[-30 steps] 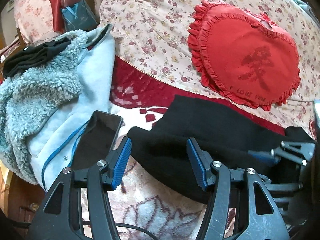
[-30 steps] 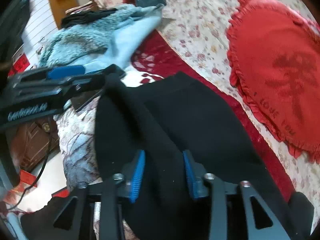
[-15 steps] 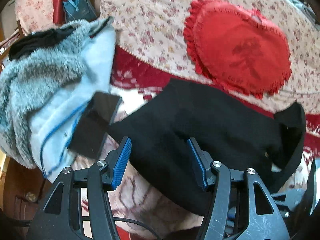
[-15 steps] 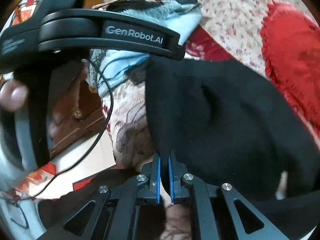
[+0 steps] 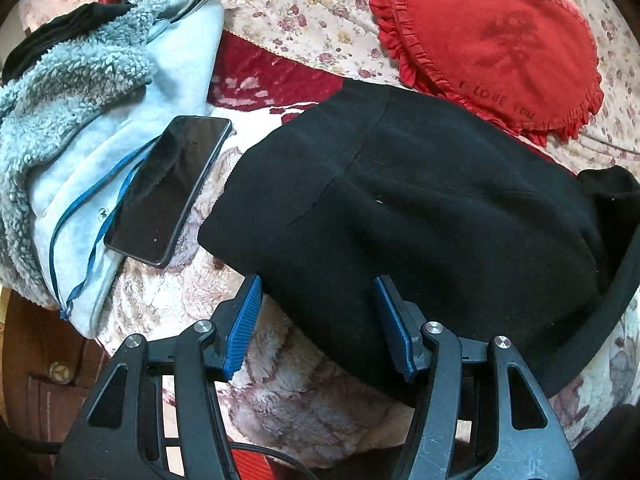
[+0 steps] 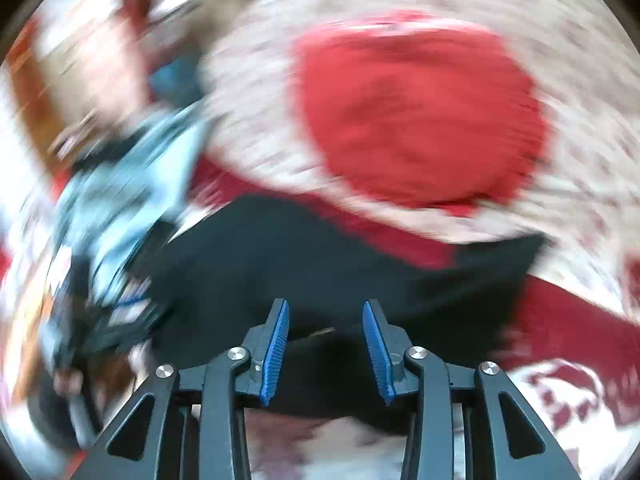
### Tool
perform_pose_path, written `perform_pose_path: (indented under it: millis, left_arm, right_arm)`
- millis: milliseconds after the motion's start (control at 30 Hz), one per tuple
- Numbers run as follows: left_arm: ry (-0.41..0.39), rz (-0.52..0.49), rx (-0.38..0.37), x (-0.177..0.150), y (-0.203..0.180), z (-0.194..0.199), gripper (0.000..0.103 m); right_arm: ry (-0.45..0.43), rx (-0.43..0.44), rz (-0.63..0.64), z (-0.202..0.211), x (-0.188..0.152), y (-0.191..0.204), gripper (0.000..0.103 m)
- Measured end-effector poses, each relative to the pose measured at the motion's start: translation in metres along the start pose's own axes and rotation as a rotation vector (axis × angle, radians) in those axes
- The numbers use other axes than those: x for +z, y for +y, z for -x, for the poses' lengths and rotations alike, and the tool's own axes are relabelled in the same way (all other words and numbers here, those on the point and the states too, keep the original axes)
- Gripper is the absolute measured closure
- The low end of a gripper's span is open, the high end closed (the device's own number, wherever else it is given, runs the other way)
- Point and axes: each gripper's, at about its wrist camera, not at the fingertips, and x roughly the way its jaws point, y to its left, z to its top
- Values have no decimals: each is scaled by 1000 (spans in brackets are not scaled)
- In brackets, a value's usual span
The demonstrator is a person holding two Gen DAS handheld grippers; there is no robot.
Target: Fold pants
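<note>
Ahead of our left gripper (image 5: pixel 318 322) the folded black pants (image 5: pixel 420 216) fill the middle of the bed, their near edge lying between our wide-open blue pads with a gap on either side. At ten o'clock a dark phone (image 5: pixel 170 190) lies partly on a pale blue fleece jacket (image 5: pixel 100 120), blocking the left side just beside the pants. At one o'clock a red heart cushion (image 5: pixel 492 40) sits on the floral quilt (image 5: pixel 304 12), close behind the pants. A strip of bare plush blanket (image 5: pixel 288 392) at six to seven o'clock stays passable. Our right gripper (image 6: pixel 325 348), jaws just opening and nothing pressed between them, faces a badly blurred scene.
</note>
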Motion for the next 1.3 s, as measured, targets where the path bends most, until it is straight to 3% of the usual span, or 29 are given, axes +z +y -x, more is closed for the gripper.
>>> perform_pose_path:
  millis: [133, 267, 433, 567, 633, 767, 967, 1167, 1300]
  left_arm:
    - [4, 5, -5, 1, 1, -2, 45]
    - [3, 5, -2, 1, 0, -4, 45]
    - [7, 12, -6, 2, 1, -5, 45]
    - [6, 16, -14, 1, 1, -5, 45]
    - [6, 13, -9, 1, 0, -5, 45]
    - [3, 9, -6, 1, 0, -5, 45]
    - [4, 14, -9, 2, 1, -5, 45]
    - [4, 12, -24, 3, 3, -5, 45]
    - [3, 13, -21, 3, 3, -6, 45]
  right_arm:
    - [12, -84, -224, -4, 14, -67, 64]
    - [21, -72, -215, -9, 25, -69, 64]
    - [94, -136, -203, -31, 24, -78, 64]
    - [159, -284, -218, -37, 10, -97, 64]
    - [156, -243, -262, -36, 5, -109, 64]
    - [58, -190, -290, -16, 15, -112, 63]
    - [174, -199, -246, -54, 30, -101, 61]
    - [224, -266, -300, -53, 3, -125, 61]
    - [144, -202, -338, -32, 7, -129, 61]
